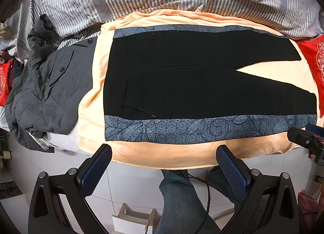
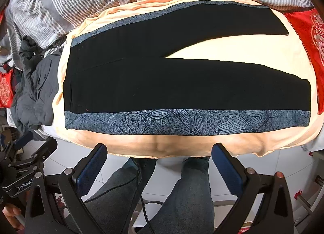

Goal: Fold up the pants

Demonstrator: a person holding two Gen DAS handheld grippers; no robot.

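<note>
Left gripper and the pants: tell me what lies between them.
In the left wrist view, only a bare strip of the peach sheet separates the open left gripper from the near patterned edge of the pants. Nothing else lies there.

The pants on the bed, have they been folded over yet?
No, the pants lie spread flat on the peach sheet, both legs apart with a gap between them.

bright even light, sharp focus, strong fisheye bending at edges.
</note>
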